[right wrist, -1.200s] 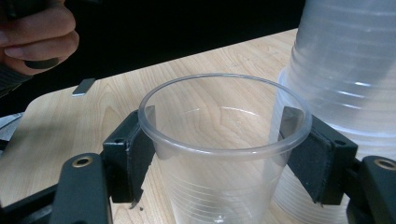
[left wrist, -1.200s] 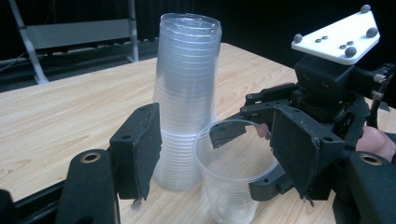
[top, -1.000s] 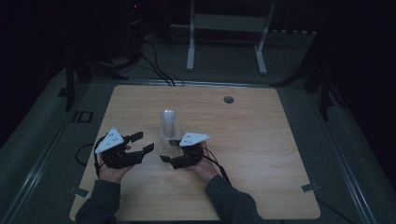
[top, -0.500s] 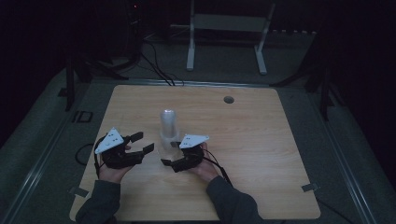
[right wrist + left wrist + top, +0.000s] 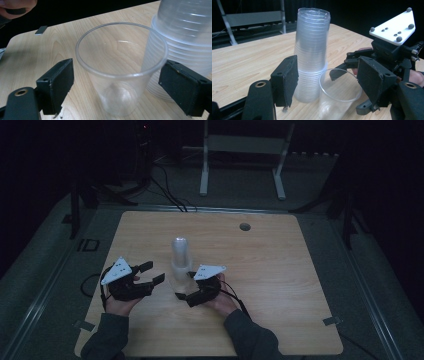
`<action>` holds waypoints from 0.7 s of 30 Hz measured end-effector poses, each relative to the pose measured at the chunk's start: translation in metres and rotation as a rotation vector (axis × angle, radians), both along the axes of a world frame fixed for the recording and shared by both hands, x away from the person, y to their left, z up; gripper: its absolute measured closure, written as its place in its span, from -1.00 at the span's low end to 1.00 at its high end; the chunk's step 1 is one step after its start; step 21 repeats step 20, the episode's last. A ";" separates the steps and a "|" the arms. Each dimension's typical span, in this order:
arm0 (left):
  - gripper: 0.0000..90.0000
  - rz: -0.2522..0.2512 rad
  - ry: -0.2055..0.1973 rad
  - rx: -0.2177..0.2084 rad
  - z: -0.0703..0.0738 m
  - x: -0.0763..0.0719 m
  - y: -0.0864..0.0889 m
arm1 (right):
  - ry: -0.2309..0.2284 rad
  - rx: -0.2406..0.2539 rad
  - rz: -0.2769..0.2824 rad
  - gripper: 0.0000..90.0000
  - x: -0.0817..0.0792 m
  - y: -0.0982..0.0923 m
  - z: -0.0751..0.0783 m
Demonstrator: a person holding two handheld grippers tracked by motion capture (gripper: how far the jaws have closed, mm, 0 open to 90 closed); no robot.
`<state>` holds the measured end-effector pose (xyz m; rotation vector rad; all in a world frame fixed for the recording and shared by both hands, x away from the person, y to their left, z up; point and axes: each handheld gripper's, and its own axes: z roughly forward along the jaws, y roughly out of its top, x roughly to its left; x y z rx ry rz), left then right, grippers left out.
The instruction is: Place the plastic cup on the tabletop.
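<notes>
Single clear cup upright on bench, cup stack touching at 1 o'clock, right gripper jaws wide astride cup, left gripper jaws wide at 9 o'clock.

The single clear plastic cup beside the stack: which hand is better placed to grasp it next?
Right. The right claw already has its open jaws on both sides of the single clear plastic cup. The left claw is also open but points at the tall stack of clear plastic cups, with the cup off to its side.

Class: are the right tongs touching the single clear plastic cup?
Apart. The right gripper view shows wood between both jaws of the right tongs and the single clear plastic cup.
</notes>
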<state>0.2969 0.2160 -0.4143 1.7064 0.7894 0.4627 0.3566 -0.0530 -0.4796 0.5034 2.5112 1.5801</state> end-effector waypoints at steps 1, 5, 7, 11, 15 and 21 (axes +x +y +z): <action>-0.24 0.002 0.000 -0.003 0.000 0.000 0.000 | -0.002 -0.001 -0.002 -0.72 0.000 -0.002 0.000; -0.24 0.003 0.001 -0.007 0.000 0.000 0.001 | -0.004 -0.001 -0.010 -0.72 -0.003 -0.008 0.001; -0.24 0.004 0.001 -0.006 0.000 0.000 0.001 | -0.002 0.002 -0.013 -0.73 -0.004 -0.011 0.002; -0.24 0.005 0.001 -0.008 0.000 0.000 0.001 | -0.003 -0.001 -0.016 -0.73 -0.007 -0.017 0.003; -0.24 0.005 0.002 -0.006 0.000 0.000 0.002 | 0.001 0.003 -0.024 -0.73 -0.008 -0.023 0.003; -0.24 0.009 0.005 -0.008 -0.001 0.001 0.001 | 0.000 -0.002 -0.032 -0.73 -0.007 -0.030 0.003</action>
